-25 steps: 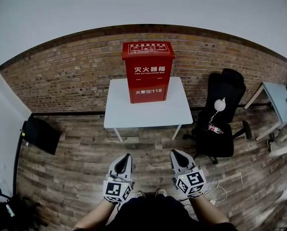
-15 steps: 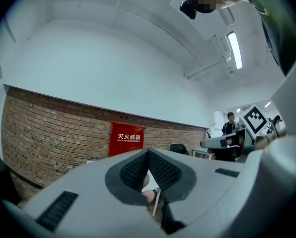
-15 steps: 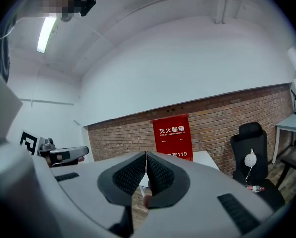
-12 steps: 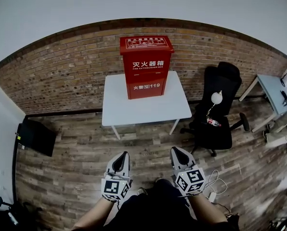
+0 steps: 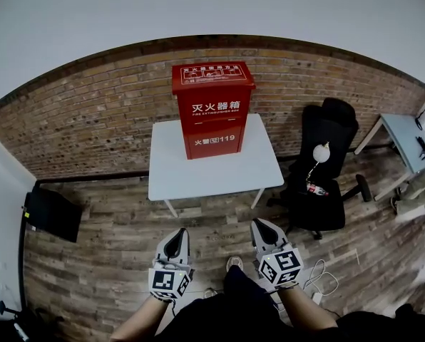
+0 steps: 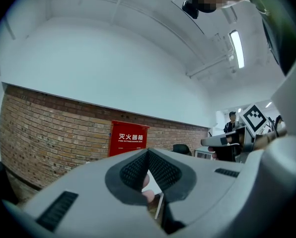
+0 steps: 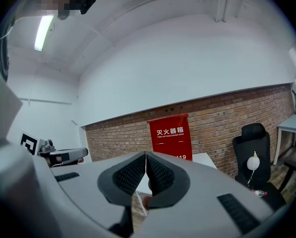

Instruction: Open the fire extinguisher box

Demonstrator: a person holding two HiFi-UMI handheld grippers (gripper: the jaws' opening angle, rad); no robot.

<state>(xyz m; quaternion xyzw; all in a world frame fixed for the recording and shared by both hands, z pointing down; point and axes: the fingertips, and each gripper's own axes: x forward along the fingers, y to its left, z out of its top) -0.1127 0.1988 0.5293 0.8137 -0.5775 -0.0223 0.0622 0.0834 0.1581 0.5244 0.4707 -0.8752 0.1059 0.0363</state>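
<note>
A tall red fire extinguisher box (image 5: 212, 109) with white lettering stands closed on a white table (image 5: 212, 168) against the brick wall. It also shows ahead in the left gripper view as the red box (image 6: 128, 138) and in the right gripper view as the red box (image 7: 171, 134). My left gripper (image 5: 177, 235) and right gripper (image 5: 261, 226) hover low over the wooden floor, well short of the table. Both are shut with nothing between their jaws.
A black office chair (image 5: 325, 169) with a white lamp on it stands right of the table. A grey desk (image 5: 406, 141) sits at far right, a dark box (image 5: 50, 212) lies on the floor at left. Cables (image 5: 318, 283) trail by my right side.
The view has drawn a little closer to the table and box. Both grippers stay shut and hold their place in front of me.
</note>
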